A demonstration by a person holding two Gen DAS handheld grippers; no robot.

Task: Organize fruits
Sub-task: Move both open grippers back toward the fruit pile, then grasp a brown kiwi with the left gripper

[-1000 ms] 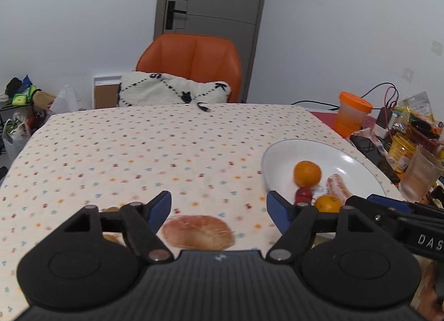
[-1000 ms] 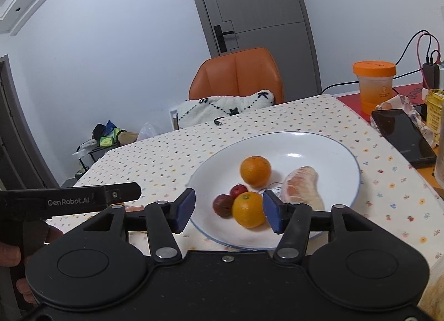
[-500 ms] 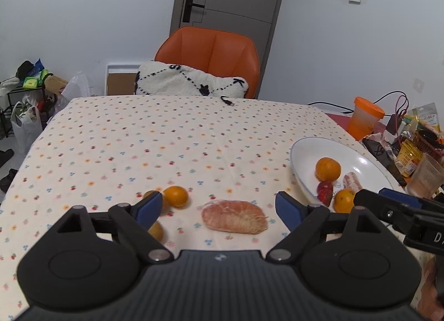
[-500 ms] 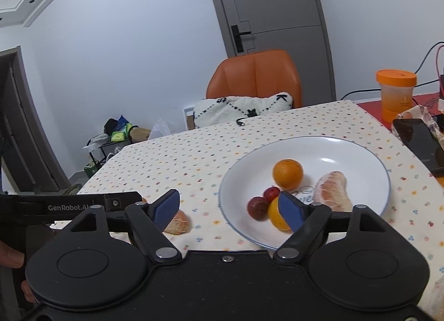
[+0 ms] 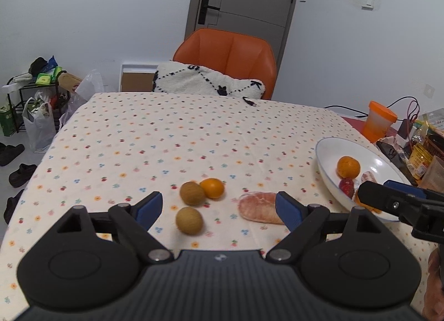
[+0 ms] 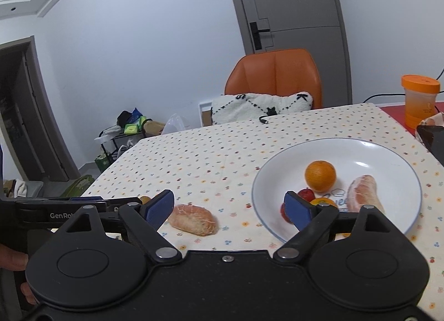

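Observation:
Two brown kiwis [image 5: 192, 192] [image 5: 189, 220], a small orange [image 5: 212, 188] and a peeled pomelo piece [image 5: 259, 211] [image 6: 193, 220] lie on the dotted tablecloth. My left gripper [image 5: 219, 210] hovers open above and just short of them, with nothing between its fingers. At the right stands a white plate [image 5: 327, 151] [image 6: 383, 154] holding an orange [image 6: 320, 176], a second orange [image 6: 323, 201], red fruits [image 6: 305, 194] and another pomelo piece [image 6: 362, 193]. My right gripper [image 6: 230, 208] is open and empty, between the loose pomelo piece and the plate's left rim.
An orange chair [image 5: 230, 54] with a white cushion [image 5: 205, 79] stands at the far table edge. An orange-lidded cup [image 6: 419, 101], a phone [image 6: 433, 140], cables and snack packets [image 5: 421, 154] crowd the right side. A cluttered rack [image 5: 30, 93] and bags sit on the floor at left.
Both grippers have pulled back and risen. The kiwis and loose orange have come into the left wrist view. The right gripper has opened wider and drifted left off the plate.

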